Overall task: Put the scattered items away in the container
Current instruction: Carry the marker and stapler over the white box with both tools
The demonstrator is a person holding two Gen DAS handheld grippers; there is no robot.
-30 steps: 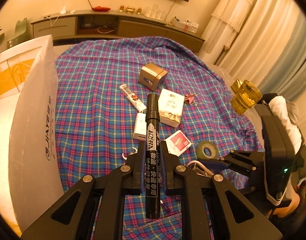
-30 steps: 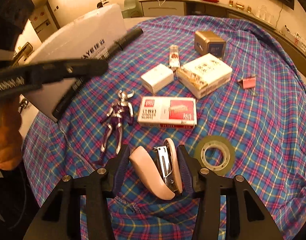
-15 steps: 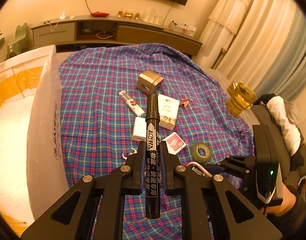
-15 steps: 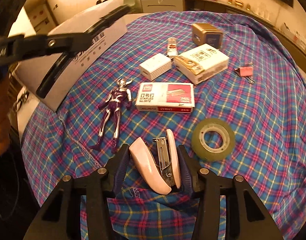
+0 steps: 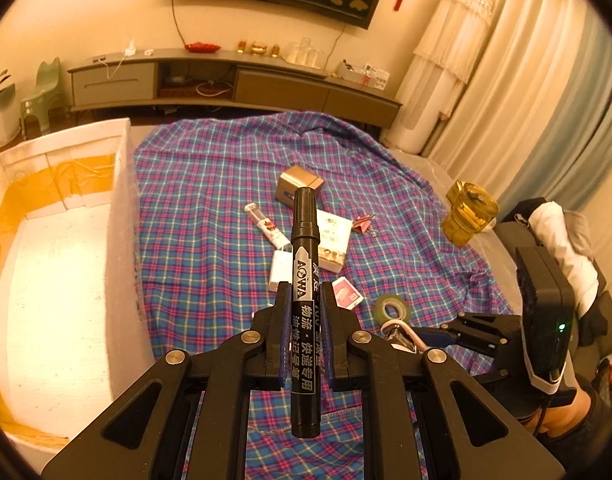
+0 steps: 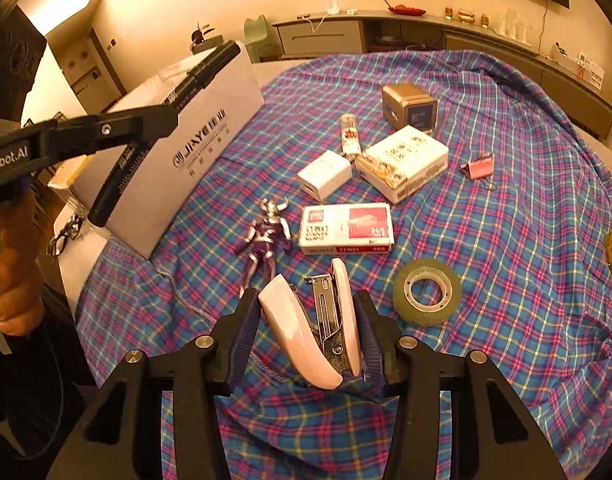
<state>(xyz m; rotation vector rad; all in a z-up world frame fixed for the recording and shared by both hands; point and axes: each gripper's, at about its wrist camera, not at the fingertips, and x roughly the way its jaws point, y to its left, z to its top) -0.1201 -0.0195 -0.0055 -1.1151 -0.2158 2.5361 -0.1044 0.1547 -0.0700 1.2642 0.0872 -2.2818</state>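
Left wrist view shows your left gripper [image 5: 304, 300] clamped on a black marker [image 5: 305, 280], which stands lengthwise between the pads, cap end pointing away over the plaid cloth [image 5: 210, 216]; the white container [image 5: 120, 208] sits at the cloth's left edge, its inside pale with yellow tape along the far wall; nothing of the scattered lot can be made out inside it from here.

From the right wrist view, your right gripper [image 6: 306, 324] is closed on a pink stapler [image 6: 318, 328], whose two halves are splayed apart between the pads, lifted clear of the cloth; just beyond it lie a roll of clear tape [image 6: 426, 292], a red-and-white staple box [image 6: 346, 229] and a purple-and-silver toy figure [image 6: 266, 236]; further off are a small white charger block [image 6: 324, 175], a larger white carton [image 6: 404, 162] touching a small tube [image 6: 349, 138], a pink binder clip [image 6: 478, 168] and a gold cube-shaped tin [image 6: 410, 109]; a yellow glass jar [image 5: 468, 212] stands off the cloth to the right.

Your left hand [image 6: 12, 280] shows at the left edge of that view, carrying the marker in front of the container's printed side wall.
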